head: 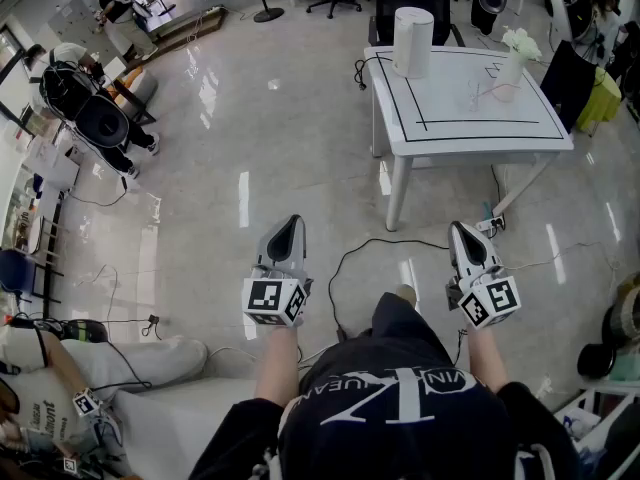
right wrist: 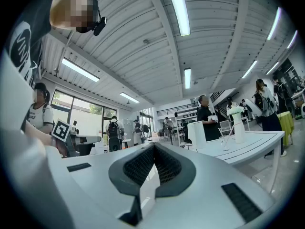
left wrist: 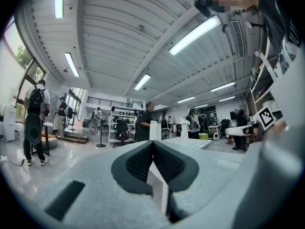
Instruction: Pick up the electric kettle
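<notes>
Pickup is not begun: left gripper (head: 289, 222) and right gripper (head: 461, 229), jaws together on nothing, stand well apart from the electric kettle (head: 413, 40).

Head view: the kettle (head: 413, 40) appears small on the table (head: 480, 133), and its handle and base cannot be told. A clear vessel (head: 471, 94) beside the vase (head: 511, 63) is too faint to identify. A dark object (head: 570, 83) covers the table's right corner. The floor cable (head: 345, 268) passes out of sight under the person's torso (head: 400, 408). A seated person (head: 60, 388) is cut by the lower left edge. Left claw view: the left claw (left wrist: 153, 142) hides the kettle's lower part.
</notes>
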A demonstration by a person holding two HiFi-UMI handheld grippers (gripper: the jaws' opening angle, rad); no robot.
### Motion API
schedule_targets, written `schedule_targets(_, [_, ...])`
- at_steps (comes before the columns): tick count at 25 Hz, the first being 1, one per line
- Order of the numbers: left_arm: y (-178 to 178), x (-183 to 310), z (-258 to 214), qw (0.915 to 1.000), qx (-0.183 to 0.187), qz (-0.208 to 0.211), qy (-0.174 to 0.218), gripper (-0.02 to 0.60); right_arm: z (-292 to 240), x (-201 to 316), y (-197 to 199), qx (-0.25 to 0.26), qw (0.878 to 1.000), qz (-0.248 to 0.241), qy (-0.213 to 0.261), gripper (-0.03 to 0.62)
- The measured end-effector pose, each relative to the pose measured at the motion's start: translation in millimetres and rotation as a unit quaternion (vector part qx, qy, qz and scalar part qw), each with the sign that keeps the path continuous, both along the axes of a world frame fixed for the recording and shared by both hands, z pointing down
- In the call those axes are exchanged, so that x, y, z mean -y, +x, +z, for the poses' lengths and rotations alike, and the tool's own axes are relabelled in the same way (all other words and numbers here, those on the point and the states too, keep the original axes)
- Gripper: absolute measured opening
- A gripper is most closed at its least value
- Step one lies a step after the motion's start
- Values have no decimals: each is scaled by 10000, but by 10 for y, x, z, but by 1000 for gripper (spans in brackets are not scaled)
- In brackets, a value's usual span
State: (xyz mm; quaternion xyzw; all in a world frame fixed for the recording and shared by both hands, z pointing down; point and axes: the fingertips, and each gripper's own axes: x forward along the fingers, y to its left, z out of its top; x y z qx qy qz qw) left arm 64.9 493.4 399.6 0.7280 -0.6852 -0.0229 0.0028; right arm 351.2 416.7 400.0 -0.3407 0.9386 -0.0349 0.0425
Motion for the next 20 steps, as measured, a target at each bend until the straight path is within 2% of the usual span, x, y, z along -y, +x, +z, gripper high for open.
schedule_targets(3, [29, 33, -38, 9999, 34, 112, 9, 9, 10, 16, -42, 75, 10000, 22, -16, -6])
schedule_targets(13, [-30, -8, 148, 9999, -97, 70, -116, 9, 138, -13, -90, -36, 9999, -63, -150, -6])
schedule_targets(18, [-168, 100, 223, 9996, -192, 10, -185, 9, 185, 131, -220, -38, 9996, -108, -239, -3])
schedule_targets(20, [-246, 182, 274, 9995, -225, -19, -233, 10, 212, 249, -288, -31, 9996, -96, -253, 21])
